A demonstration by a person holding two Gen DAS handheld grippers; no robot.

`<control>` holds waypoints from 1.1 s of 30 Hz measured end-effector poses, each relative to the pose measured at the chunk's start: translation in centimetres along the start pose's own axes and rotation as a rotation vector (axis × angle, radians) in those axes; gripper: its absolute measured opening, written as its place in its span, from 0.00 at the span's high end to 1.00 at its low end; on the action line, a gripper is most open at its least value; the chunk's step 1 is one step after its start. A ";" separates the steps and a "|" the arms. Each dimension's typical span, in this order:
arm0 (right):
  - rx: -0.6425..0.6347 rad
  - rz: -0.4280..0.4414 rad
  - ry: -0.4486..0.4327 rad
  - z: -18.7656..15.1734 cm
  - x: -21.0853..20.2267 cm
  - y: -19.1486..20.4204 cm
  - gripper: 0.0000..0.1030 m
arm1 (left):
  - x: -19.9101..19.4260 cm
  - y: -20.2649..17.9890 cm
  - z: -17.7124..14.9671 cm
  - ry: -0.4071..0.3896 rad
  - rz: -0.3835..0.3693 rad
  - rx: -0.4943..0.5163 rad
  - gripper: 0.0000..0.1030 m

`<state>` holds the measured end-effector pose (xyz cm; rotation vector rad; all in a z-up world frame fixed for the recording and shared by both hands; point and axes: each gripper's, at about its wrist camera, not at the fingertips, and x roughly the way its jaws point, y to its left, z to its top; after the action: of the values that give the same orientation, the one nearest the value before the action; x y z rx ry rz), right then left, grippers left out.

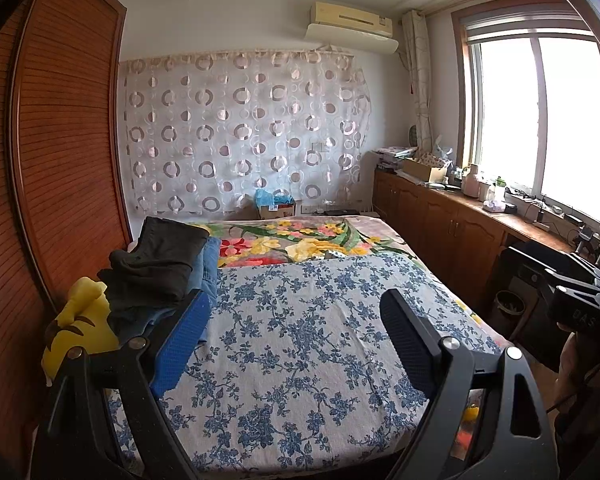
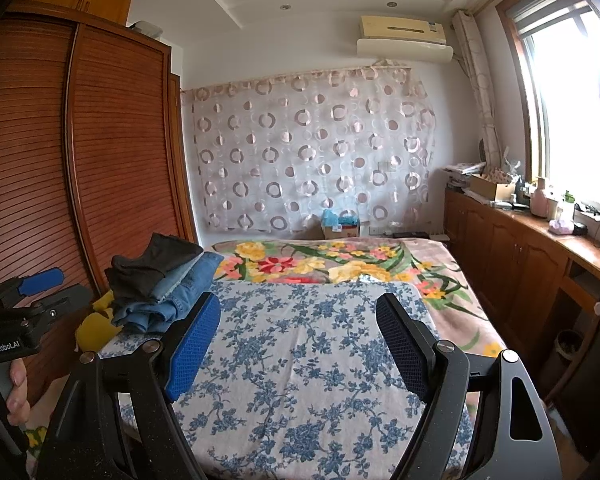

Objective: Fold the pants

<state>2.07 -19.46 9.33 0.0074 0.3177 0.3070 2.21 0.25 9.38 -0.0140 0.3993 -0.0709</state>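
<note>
- The pants (image 1: 156,264) lay in a loose stack, dark pairs over denim, left of the blue-flowered sheet (image 1: 300,340) and beside the wardrobe (image 1: 60,140).
- The left gripper (image 1: 296,320) and right gripper (image 2: 298,332) both hovered above that sheet with jaws spread wide, holding nothing.
- Reaching for the stack could have snagged several pairs at once, since they overlapped unevenly.
- A yellow plush toy (image 1: 80,328) just beside the stack might have been dragged along.

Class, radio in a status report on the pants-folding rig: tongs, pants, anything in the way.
Left tongs open, empty. Right tongs open, empty. Pile of pants untouched at bed's left edge. Blue floral cloth bare ahead.
</note>
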 end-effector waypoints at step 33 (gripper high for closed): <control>-0.003 0.001 0.000 0.2 -0.3 0.2 0.21 | -0.4 0.1 -0.2 -0.006 -0.007 0.001 0.15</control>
<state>1.81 -19.35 9.59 0.0050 0.3168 0.3086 1.72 0.37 9.37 -0.0145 0.3930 -0.0780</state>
